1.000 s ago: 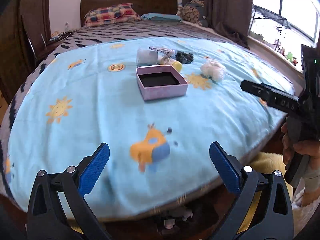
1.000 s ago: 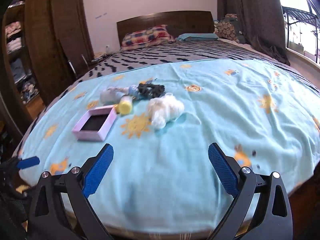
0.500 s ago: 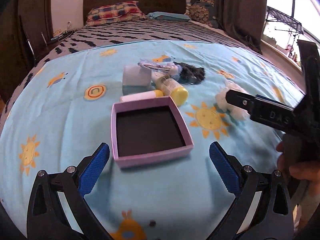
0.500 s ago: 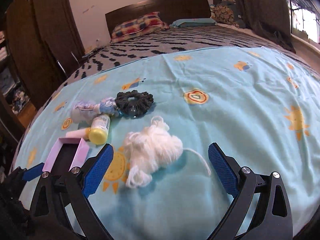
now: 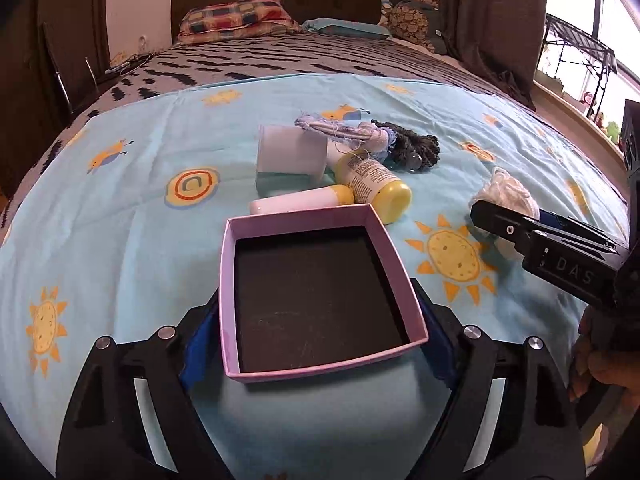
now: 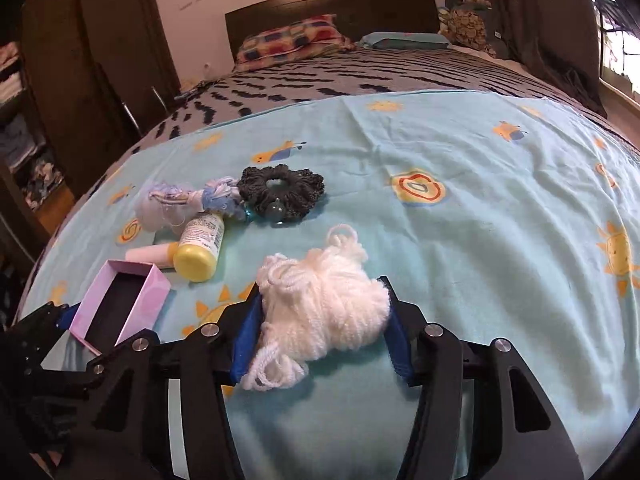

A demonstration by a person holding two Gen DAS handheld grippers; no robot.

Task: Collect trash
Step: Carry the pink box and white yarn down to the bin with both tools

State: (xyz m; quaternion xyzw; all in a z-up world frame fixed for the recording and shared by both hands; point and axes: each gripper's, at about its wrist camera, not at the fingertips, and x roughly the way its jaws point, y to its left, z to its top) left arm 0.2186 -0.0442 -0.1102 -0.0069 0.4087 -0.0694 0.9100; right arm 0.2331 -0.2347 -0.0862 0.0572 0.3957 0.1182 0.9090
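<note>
A pink open box (image 5: 316, 292) with a dark inside lies on the blue sheet; it also shows in the right wrist view (image 6: 120, 304). My left gripper (image 5: 316, 344) is closed on the box's two sides. A white yarn wad (image 6: 324, 304) lies to the right of the box; it also shows in the left wrist view (image 5: 508, 196). My right gripper (image 6: 320, 332) is closed on the yarn wad. Behind the box lie a yellow bottle (image 5: 372, 184), a white tube (image 5: 300, 202), a white cup (image 5: 290, 154), a blue-white rag (image 5: 348, 132) and a dark scrunchie (image 5: 412, 150).
The blue sheet (image 5: 120, 208) with sun prints covers the near half of the bed. A striped blanket (image 5: 280, 60), pillows (image 5: 236, 20) and the headboard are behind. A wardrobe (image 6: 88, 80) stands left, curtains and a window right.
Both grippers have moved forward and closed: the left onto the pink box, the right onto the white yarn wad. Both were open and apart from these before.
</note>
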